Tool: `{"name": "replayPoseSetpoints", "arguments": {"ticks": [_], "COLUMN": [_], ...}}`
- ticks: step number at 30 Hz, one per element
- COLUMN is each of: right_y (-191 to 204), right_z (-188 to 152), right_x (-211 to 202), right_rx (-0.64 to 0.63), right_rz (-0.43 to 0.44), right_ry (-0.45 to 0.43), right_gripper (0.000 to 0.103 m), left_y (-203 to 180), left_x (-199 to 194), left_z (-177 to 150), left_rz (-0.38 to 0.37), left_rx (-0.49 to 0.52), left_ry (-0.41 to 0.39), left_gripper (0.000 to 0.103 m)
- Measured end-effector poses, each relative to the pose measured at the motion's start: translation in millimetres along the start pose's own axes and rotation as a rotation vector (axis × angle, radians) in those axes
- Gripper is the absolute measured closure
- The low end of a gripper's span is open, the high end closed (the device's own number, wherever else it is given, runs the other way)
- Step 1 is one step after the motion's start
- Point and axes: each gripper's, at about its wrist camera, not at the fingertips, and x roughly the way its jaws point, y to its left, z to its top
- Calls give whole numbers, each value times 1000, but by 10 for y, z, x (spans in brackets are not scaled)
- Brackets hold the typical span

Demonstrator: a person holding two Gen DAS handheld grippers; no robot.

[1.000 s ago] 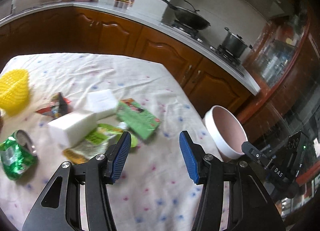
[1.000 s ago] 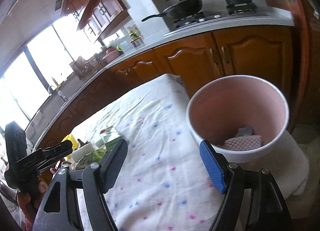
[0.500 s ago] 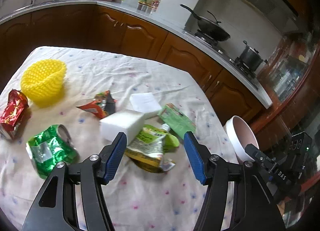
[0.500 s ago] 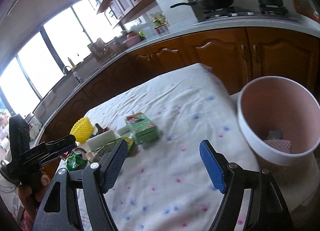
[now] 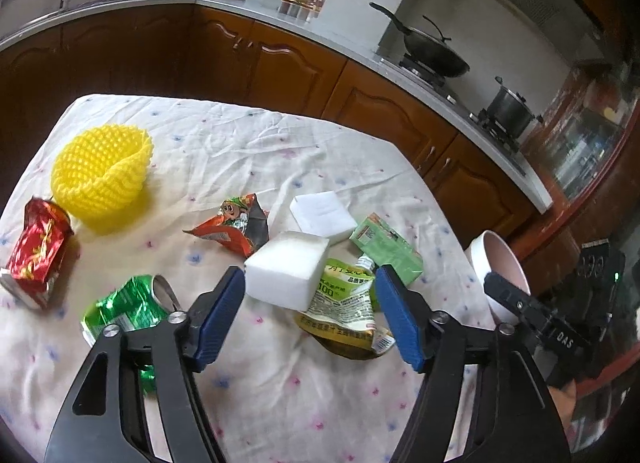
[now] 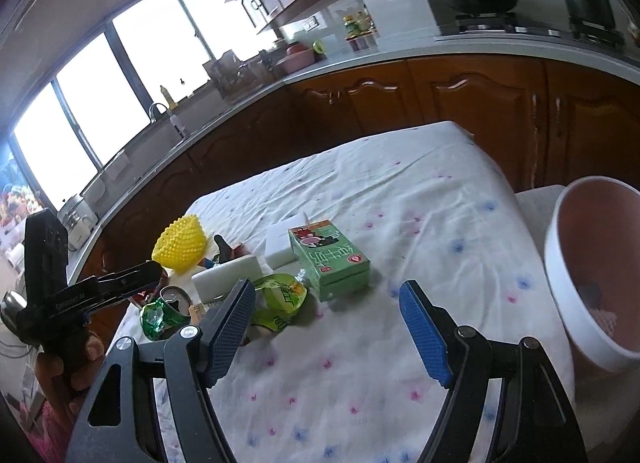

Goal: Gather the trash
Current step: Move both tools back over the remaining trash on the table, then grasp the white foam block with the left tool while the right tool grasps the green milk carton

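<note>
Left tongs (image 5: 310, 317): spread, nothing between the blue pads; the jaws have just been opening, likely to fit a bulky piece. They hover low centre of the left view, aimed at the trash heap.
Right tongs (image 6: 326, 333): spread and empty, low centre of the right view, over bare cloth between heap and bin.
Trash heap: mid-frame on the table (image 5: 248, 151), packed close. A white foam block (image 5: 286, 269) lies partly over a green drink pouch (image 5: 344, 303); a green carton (image 5: 386, 249) sits just right of it, a second white block (image 5: 322, 213) behind, an orange snack wrapper (image 5: 236, 227) to the left.
Outliers: a crushed green can (image 5: 124, 311) at lower left, a crushed red can (image 5: 38, 251) at the left edge, a yellow mesh cup (image 5: 102, 173) at upper left.
Bin: a white bucket with pink inside (image 6: 592, 267) stands off the table's edge at the right of the right view, some pieces already at its bottom; placed low, probably so trash can be dropped in.
Judgement: the foam block looks the likeliest next pick, lying nearest the left pads.
</note>
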Motion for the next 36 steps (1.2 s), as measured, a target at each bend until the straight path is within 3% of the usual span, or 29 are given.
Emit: {"name": "replayPoseSetpoints", "arguments": {"ticks": [12, 23, 24, 25, 26, 27, 30, 36], "right_y": [15, -88, -85, -81, -84, -88, -112, -126], "right_z": [220, 323, 317, 312, 298, 281, 246, 158], "right_x": [441, 978, 1017, 1053, 1091, 1109, 1122, 962], "right_rx": [-77, -112, -117, -121, -121, -118, -104, -90], "right_rz": [42, 130, 134, 131, 124, 122, 121, 121], "right_ry": [68, 189, 199, 208, 218, 223, 235, 205], "right_gripper": [22, 22, 22, 22, 22, 23, 49, 50], "left_y": [1, -21, -16, -12, -4, 3, -20, -102], "left_x": [439, 716, 728, 744, 763, 772, 749, 603], "left_z": [122, 85, 80, 76, 67, 63, 43, 47], "left_rz": [-14, -4, -1, 1, 0, -2, 7, 18], "left_rx": [89, 119, 118, 119, 116, 114, 139, 164], "left_ry": [124, 198, 200, 204, 215, 219, 203, 148], "left_gripper": [29, 30, 38, 52, 58, 59, 64, 70]}}
